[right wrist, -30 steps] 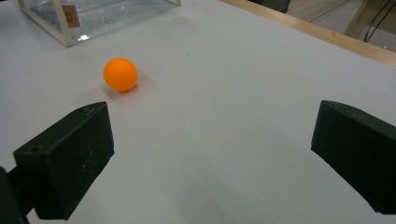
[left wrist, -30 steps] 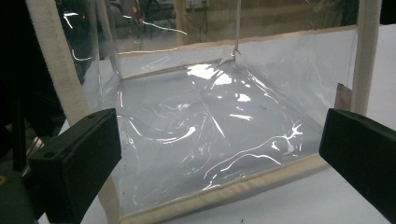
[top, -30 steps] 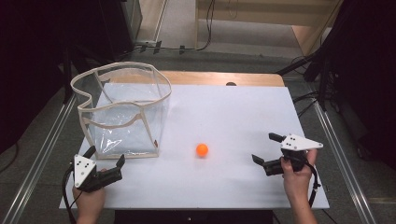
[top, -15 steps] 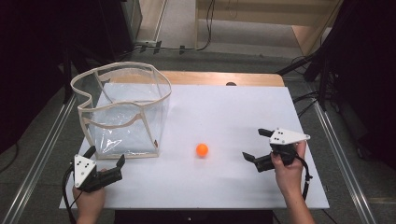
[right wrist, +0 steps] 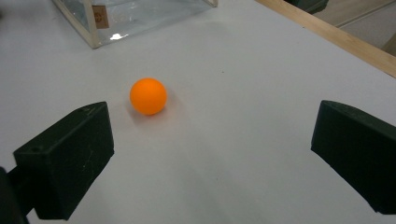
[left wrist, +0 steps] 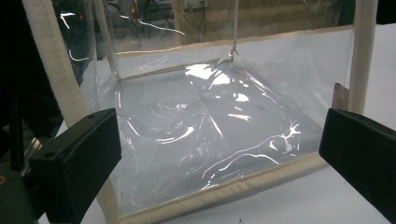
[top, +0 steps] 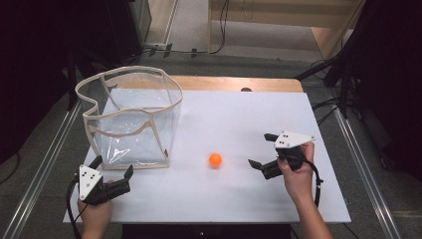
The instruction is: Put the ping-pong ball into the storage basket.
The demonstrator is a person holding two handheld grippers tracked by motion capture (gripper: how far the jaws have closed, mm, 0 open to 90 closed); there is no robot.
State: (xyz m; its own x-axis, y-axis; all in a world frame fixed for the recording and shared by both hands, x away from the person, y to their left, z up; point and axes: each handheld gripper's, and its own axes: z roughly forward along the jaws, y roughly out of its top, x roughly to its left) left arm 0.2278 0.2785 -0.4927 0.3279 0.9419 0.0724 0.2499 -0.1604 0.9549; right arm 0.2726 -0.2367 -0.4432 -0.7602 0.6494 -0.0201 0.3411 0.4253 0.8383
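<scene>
Ball: small orange ball [top: 215, 160] on white table [top: 234, 199], ahead of right gripper [top: 262, 151], jaws spread, apart.
Left gripper [top: 113, 167]: jaws spread, facing clear plastic cloth-trimmed bin [top: 130, 119].
Room: bare tabletop surrounds ball.

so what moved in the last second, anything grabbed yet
The right tongs slid left across the table toward the orange ball, open, nothing grabbed. The ball, the clear bag and the left tongs, open by the bag, stayed put.
</scene>
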